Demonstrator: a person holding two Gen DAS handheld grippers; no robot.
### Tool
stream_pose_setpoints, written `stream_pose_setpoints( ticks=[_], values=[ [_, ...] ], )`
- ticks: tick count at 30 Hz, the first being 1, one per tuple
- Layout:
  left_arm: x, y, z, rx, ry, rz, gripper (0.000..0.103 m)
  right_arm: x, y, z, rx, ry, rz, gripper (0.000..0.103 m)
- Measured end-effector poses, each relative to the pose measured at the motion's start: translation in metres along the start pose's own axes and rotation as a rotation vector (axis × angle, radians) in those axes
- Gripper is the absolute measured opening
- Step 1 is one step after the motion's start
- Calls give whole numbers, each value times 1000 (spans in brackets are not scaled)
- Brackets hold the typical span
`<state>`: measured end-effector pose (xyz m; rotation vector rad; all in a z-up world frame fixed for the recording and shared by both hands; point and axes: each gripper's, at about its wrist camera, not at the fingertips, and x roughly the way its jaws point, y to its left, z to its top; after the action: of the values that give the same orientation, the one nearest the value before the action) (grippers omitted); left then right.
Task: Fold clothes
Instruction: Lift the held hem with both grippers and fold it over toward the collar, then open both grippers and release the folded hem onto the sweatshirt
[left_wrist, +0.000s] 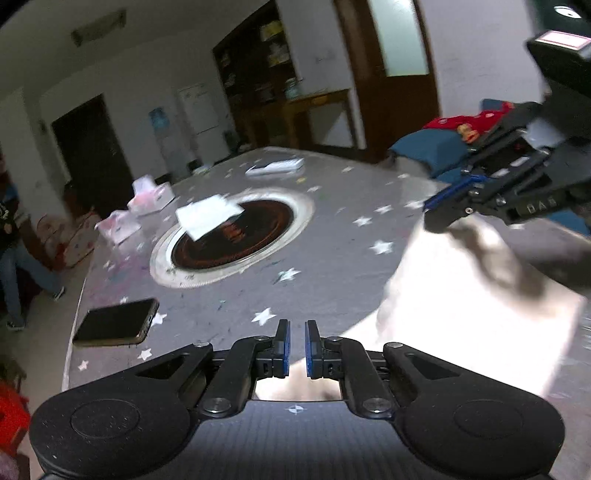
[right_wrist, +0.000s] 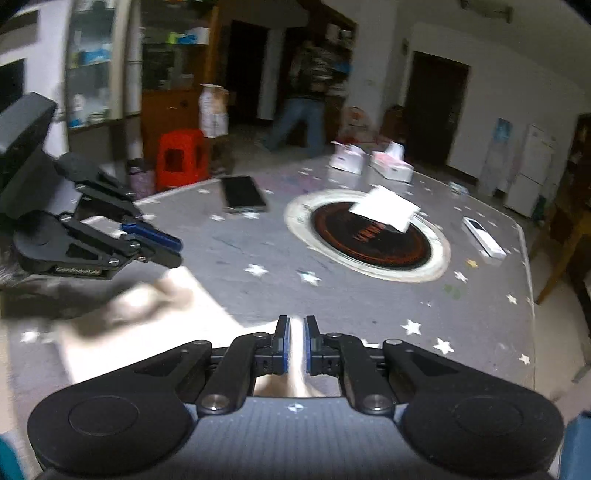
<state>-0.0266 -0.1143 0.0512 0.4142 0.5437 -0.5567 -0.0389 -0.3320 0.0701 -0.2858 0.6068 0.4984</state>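
My left gripper (left_wrist: 297, 349) pinches one edge of the pale garment (left_wrist: 480, 295), jaws narrow; my right gripper (right_wrist: 296, 347) pinches its other edge. The garment hangs blurred just above the star-patterned table (right_wrist: 369, 306), nearer me than the round black hotplate (right_wrist: 373, 240).

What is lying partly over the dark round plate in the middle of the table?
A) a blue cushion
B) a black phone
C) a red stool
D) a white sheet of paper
D: a white paper overlaps the far edge of the round plate, while the phone lies apart on the table.
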Motion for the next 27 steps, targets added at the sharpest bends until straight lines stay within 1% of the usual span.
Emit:
stream_pose_setpoints(
  ticks=[2,4,5,6,7,8,9,10,12,13,15,16,19,24,27],
  values=[
    [1,8,-1,-52,-1,-28,12,14,-7,-6,49,13,-10,6],
    [2,16,-2,-105,-2,-56,12,19,-14,-12,99,22,-11,6],
    [-3,16,-3,-96,-8,-58,12,17,-16,-13,109,25,-3,6],
    [-10,15,-5,-75,-13,-63,16,14,-18,-15,116,28,7,7],
    [-16,14,-8,-57,-13,-72,23,11,-20,-16,124,31,17,8],
    [-20,13,-10,-47,-10,-79,27,7,-20,-18,128,32,25,11],
    [-22,11,-13,-42,-1,-86,34,3,-20,-20,129,30,32,11],
    [-23,9,-16,-36,12,-90,38,-2,-20,-21,130,29,38,13],
    [-22,4,-24,-23,40,-95,38,-5,-22,-27,154,40,60,18],
    [-21,1,-28,-17,54,-97,39,-4,-22,-30,166,49,70,23],
    [-17,-3,-34,-3,76,-90,39,0,-21,-37,168,74,74,24],
    [-15,-4,-35,2,79,-90,39,2,-21,-40,166,86,75,24],
    [-11,-5,-36,9,87,-90,39,9,-20,-48,170,109,86,34],
    [-10,-6,-36,3,90,-90,38,12,-20,-57,192,124,97,35],
    [-9,-6,-36,-1,91,-91,28,12,-19,-59,192,126,97,34]
  ],
)
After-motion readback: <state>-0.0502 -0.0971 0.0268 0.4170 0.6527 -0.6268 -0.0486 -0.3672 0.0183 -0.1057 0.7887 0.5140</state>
